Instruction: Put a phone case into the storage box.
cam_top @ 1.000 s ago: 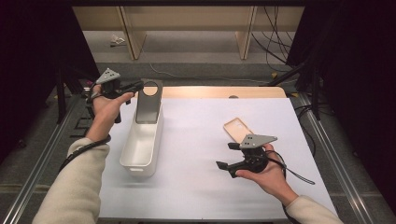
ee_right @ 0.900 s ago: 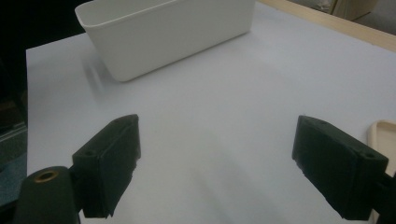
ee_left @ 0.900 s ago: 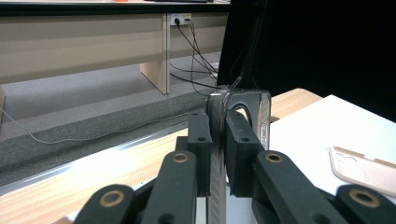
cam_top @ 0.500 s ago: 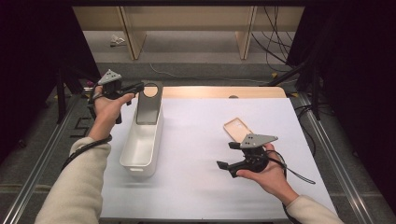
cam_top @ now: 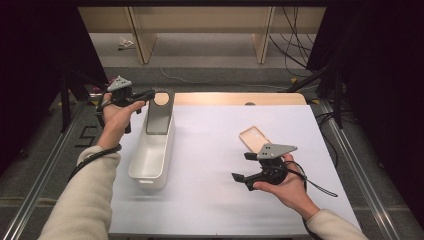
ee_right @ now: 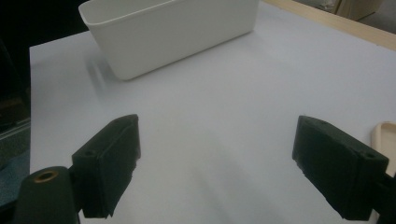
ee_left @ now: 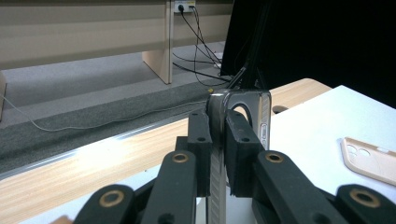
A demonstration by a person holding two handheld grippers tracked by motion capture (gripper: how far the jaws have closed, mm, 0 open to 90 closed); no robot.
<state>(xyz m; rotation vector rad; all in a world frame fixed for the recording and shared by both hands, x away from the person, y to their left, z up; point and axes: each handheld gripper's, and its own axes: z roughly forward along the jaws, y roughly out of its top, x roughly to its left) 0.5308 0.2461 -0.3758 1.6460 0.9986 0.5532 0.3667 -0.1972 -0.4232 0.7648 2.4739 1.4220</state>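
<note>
The left hand-held gripper point(cam_top: 150, 94) is clamping its two black jaws onto the top edge of a dark phone case point(cam_top: 159, 116), near the round camera cut-out, and in the left gripper view point(ee_left: 217, 140) the pads are pressing flat against both faces of the case point(ee_left: 243, 107), so the grip is closed on it. In the high view the dark case is standing nearly upright at the far end of a long white bin point(cam_top: 150, 157), its lower part reaching down inside the bin while its top is sticking up above the rim. The bin is sitting on the white sheet covering the desk point(cam_top: 210, 145), toward the person's left side. The right hand-held gripper point(cam_top: 240, 176) is resting low over the sheet near the front right, well apart from the bin, and its jaws are standing wide with nothing between them, as the right gripper view point(ee_right: 217, 168) is showing bare sheet in the gap. A beige phone case point(cam_top: 252, 138) is lying flat on the sheet just beyond the right hand-held gripper, and its corner point(ee_right: 385, 137) is peeking in at the edge of the right gripper view, outside the jaws. The white bin point(ee_right: 173, 28) is lying ahead of those jaws, farther across the sheet.
</note>
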